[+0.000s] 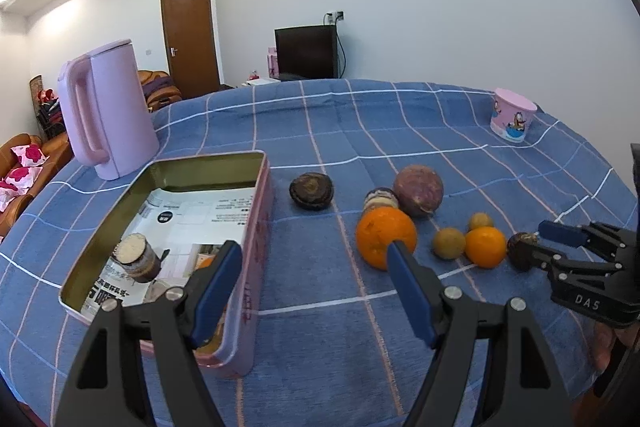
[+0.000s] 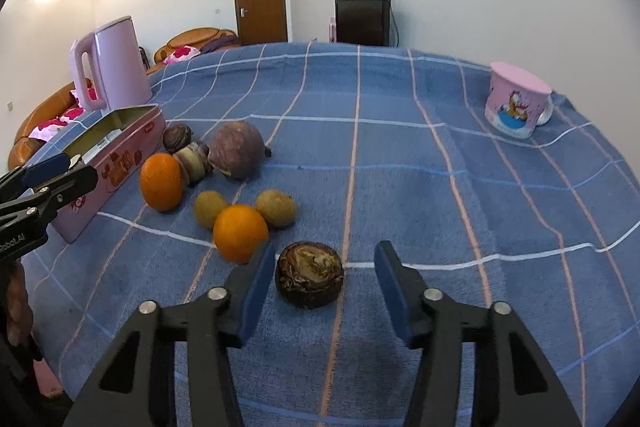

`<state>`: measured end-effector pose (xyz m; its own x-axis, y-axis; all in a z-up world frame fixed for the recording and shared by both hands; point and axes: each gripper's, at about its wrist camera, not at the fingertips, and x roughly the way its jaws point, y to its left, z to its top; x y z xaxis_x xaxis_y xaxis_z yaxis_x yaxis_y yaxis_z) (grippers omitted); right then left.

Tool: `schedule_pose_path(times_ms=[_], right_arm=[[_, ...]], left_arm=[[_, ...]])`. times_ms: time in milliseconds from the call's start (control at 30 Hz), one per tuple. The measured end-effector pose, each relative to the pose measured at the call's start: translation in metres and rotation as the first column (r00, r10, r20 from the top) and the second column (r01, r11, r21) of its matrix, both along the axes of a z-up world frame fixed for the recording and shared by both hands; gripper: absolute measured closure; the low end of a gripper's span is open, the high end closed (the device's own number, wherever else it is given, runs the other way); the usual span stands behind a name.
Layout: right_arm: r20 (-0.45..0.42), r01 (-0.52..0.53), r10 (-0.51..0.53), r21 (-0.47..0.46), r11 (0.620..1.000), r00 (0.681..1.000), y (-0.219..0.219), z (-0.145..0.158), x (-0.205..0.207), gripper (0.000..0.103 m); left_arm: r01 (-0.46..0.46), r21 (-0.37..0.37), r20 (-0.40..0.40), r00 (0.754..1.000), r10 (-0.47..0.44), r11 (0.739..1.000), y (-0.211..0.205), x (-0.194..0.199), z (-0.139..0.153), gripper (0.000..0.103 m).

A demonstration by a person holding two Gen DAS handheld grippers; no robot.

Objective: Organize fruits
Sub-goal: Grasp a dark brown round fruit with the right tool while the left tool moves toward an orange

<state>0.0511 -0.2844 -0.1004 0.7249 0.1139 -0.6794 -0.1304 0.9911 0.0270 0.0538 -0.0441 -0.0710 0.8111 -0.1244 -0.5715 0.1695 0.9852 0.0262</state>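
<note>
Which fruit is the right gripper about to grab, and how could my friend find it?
Start at the pink tin on the blue checked tablecloth, then follow the fruits away from it. Past the small orange sits a dark brown round fruit, between the open jaws of the right gripper. It is the only one apart from the cluster, with a peeling tan patch on top.

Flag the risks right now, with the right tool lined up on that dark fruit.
1. The right tool is open around the dark brown fruit, which sits nearer the left finger. An off-centre close may roll the round fruit away.
2. The small orange lies just beyond that finger. A further push forward could knock it into the two brownish-green fruits.
3. The left tool hangs open over the pink tin's rim, so lowering it could catch the wall.
</note>
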Motion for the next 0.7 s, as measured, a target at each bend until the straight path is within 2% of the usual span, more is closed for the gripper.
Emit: schedule_pose_path(times_ms=[167, 333, 533, 700], right_arm=[[-0.046, -0.038, 0.039, 0.013, 0.999, 0.998, 0.003, -0.005, 0.006, 0.064], [-0.017, -0.031, 0.031, 0.005, 1.000, 0.999, 0.003, -0.003, 0.002, 0.065], [0.001, 0.005, -0.005, 0.011, 1.000, 1.000, -0.004, 0.000, 0.001, 0.065], [0.005, 0.018, -0.018, 0.015, 1.000, 1.000, -0.011, 0.000, 0.003, 0.065]], left_arm=[[0.009, 0.004, -0.007, 1.000, -0.009, 1.000, -0.005, 0.000, -0.001, 0.026], [0.038, 0.002, -0.001, 0.999, -0.038, 0.999, -0.014, -0.003, 0.002, 0.026], [0.108, 0.028, 0.021, 0.994, -0.109, 0.994, -0.043, -0.006, 0.007, 0.026], [0.128, 0.059, 0.019, 0.991, -0.129, 0.990, -0.059, -0.003, 0.000, 0.026]])
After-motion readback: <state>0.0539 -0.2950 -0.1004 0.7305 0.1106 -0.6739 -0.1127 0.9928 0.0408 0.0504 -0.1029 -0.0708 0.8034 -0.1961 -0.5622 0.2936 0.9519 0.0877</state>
